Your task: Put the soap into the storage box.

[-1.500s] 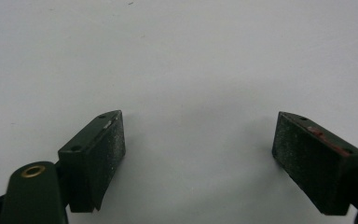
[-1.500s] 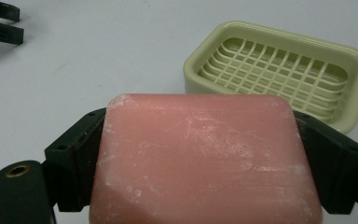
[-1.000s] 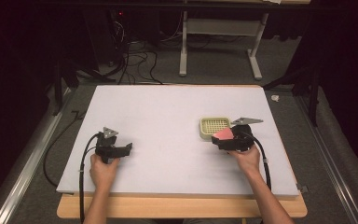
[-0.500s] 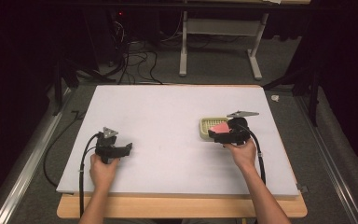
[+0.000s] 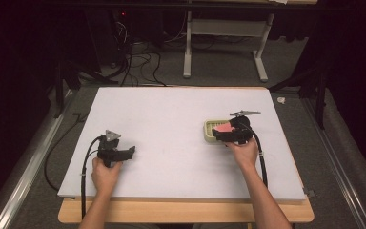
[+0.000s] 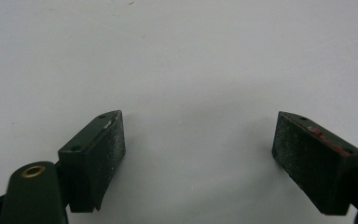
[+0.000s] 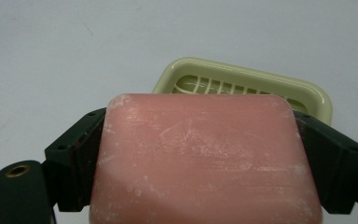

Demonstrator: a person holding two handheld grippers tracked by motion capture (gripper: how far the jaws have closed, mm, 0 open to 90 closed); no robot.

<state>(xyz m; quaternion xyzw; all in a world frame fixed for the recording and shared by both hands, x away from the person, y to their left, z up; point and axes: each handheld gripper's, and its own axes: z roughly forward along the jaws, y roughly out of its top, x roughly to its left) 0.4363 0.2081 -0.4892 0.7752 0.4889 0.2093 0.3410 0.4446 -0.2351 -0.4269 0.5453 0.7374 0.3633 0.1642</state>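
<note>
Standing by the desk [image 5: 171, 143], I see a white top that is bare apart from one cream dish [image 5: 211, 132] at the person's right. The right gripper [image 5: 220, 132] hangs at the near rim of that dish, its jaws clamped on the short ends of a pink soap [image 7: 205, 158]. In the right gripper view the bar lies flat and level between the jaws, and the slatted well of the dish [image 7: 251, 88] sits just beyond its far edge, so the soap is held in the air, near the dish but not yet in it. Whether it is over the near rim I cannot tell.

To seat it well, I judge the hand should carry the bar forward until it is centred over the slats, keep it level, and bring it down before letting go. The dish looks light; a nudge against its rim could push it across the desk. The jaws grip wide of the bar, so they may meet the rim walls on the way down, and a slight tilt could help.

The left gripper [image 5: 128, 153] rests well apart on the desk at the person's left, jaws wide apart with nothing between them.
</note>
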